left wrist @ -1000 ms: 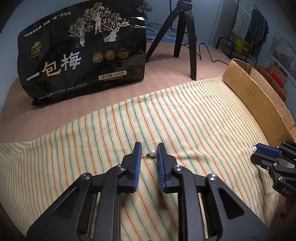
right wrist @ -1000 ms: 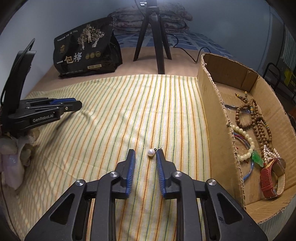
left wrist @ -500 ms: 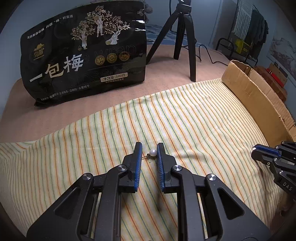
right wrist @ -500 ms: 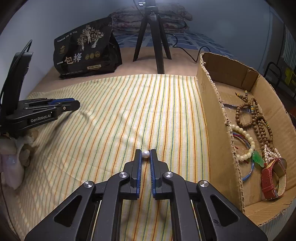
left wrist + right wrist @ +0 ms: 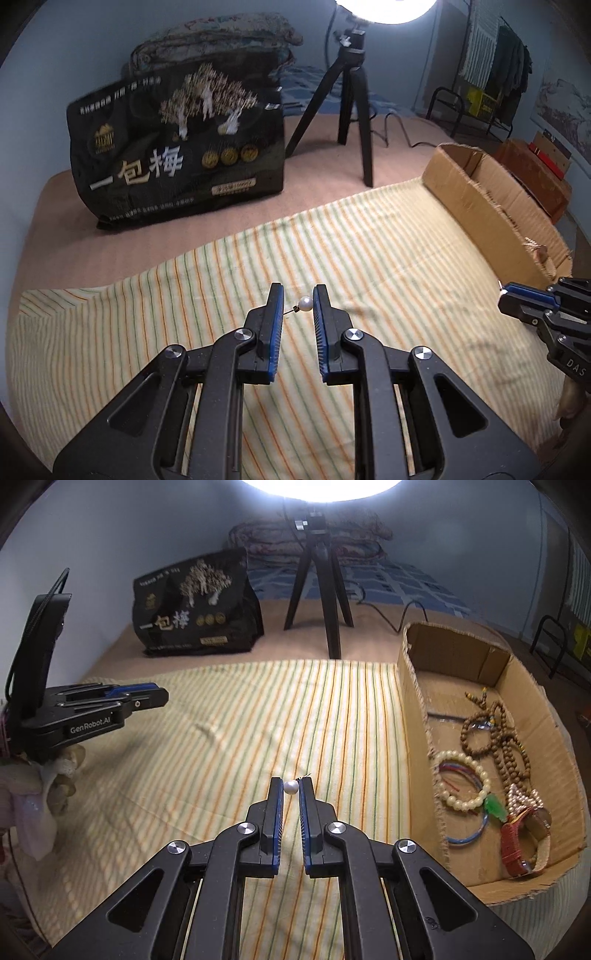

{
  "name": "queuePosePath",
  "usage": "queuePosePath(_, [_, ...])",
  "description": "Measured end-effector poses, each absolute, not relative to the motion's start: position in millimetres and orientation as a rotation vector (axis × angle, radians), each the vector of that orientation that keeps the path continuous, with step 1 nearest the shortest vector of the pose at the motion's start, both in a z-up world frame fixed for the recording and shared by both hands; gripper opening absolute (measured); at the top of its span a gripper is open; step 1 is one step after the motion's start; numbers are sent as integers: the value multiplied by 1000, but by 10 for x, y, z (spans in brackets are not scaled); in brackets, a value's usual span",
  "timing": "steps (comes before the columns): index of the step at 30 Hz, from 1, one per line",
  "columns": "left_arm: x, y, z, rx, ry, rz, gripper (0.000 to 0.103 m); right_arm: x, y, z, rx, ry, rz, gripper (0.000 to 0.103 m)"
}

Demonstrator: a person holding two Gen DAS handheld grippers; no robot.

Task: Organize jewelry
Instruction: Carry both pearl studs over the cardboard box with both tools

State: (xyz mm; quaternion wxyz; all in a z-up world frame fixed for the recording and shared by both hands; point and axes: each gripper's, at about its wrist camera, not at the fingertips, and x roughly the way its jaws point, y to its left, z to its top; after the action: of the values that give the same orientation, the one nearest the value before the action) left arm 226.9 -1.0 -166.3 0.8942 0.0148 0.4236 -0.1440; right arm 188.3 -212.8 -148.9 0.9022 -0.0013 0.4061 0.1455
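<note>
My left gripper [image 5: 298,295] holds a pearl earring [image 5: 305,304] between its fingertips, raised above the striped cloth [image 5: 369,251]; the jaws stand narrow, pinching its post and pearl. My right gripper [image 5: 291,784] is shut on a second pearl earring [image 5: 291,787] and is lifted off the striped cloth [image 5: 258,716]. A cardboard box [image 5: 413,716] on the right holds wooden bead strands [image 5: 495,731], a cream bead bracelet [image 5: 461,782], coloured bangles and a red watch [image 5: 517,845]. The box also shows in the left wrist view [image 5: 480,206].
A black snack bag [image 5: 177,162] stands at the back left, and also shows in the right wrist view [image 5: 195,605]. A black tripod [image 5: 351,96] stands behind the cloth under a bright lamp. The other gripper [image 5: 110,701] hovers at the left, over the cloth.
The right gripper closed on the pearl earring and lifted it off the cloth. Both grippers rose and tilted up, so the lamp now shows. The left still holds its earring.
</note>
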Motion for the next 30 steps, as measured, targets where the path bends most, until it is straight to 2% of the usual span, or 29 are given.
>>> queuePosePath(15, [2039, -653, -1035, 27, 784, -391, 15, 1745, -2698, -1067, 37, 794, 262, 7])
queuePosePath(30, [2229, -1527, -832, -29, 743, -465, 15, 1759, -3407, -809, 99, 800, 223, 7])
